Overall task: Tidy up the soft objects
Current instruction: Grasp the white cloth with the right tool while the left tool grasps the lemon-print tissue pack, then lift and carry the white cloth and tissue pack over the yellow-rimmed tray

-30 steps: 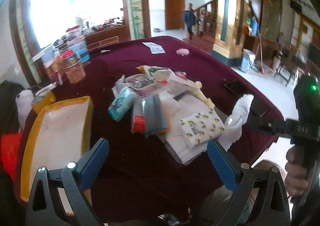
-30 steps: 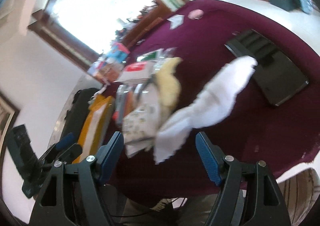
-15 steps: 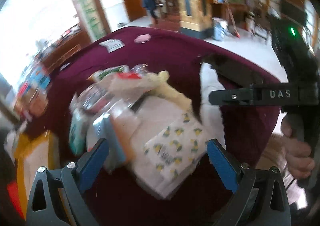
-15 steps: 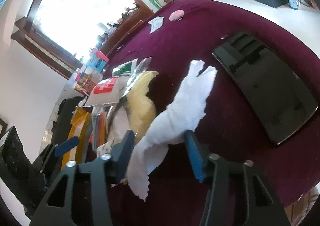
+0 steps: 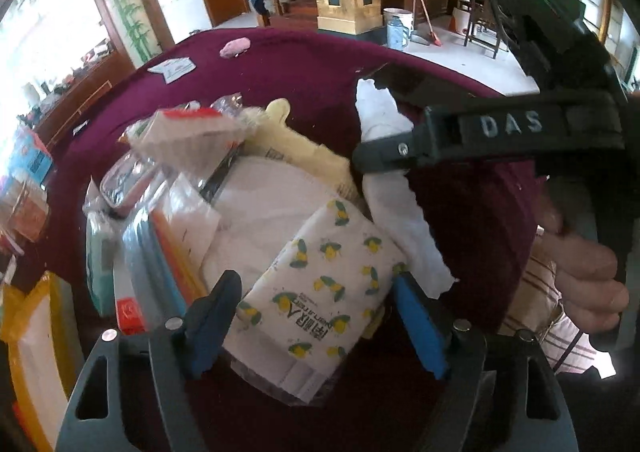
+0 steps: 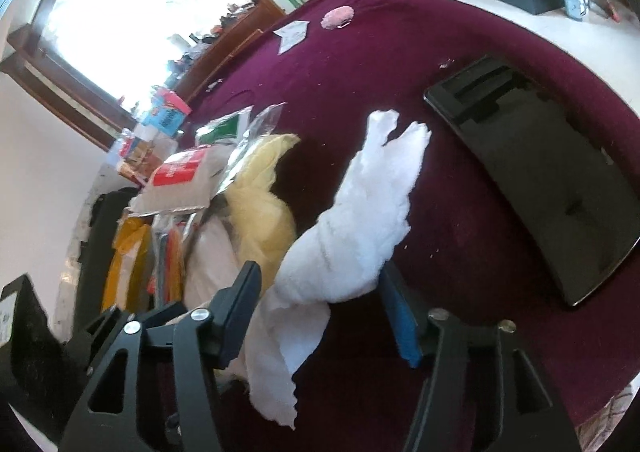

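1. Both of my hands have dropped toward the pile since a second ago: my left gripper (image 5: pixel 316 316) has swung down over the lemon-print tissue pack (image 5: pixel 320 284), and my right gripper (image 6: pixel 320 316) has come onto the white cloth (image 6: pixel 360 228).
2. My left jaws are closing, and the pack sits between them; I read the pads as just beside its edges, not yet pressing (the left pad is blurred, so I hold that loosely).
3. My right jaws stand partly apart and are opening a touch; the cloth's bunched lower part fills the gap between them and touches both pads, so I take it as clamped.
4. The cloth lies on the maroon worktop (image 6: pixel 400 63), its long axis running from my right jaws toward 1 o'clock, with the yellow plush (image 6: pixel 260 195) at 11 o'clock and the black tablet (image 6: pixel 540 171) at 2 o'clock.
5. The pack's long axis runs from 7 to 1 o'clock between my left jaws, so my left hand is the nearer one for it.
6. A yellow tray (image 5: pixel 36 352) waits at 8 o'clock of my left jaws.
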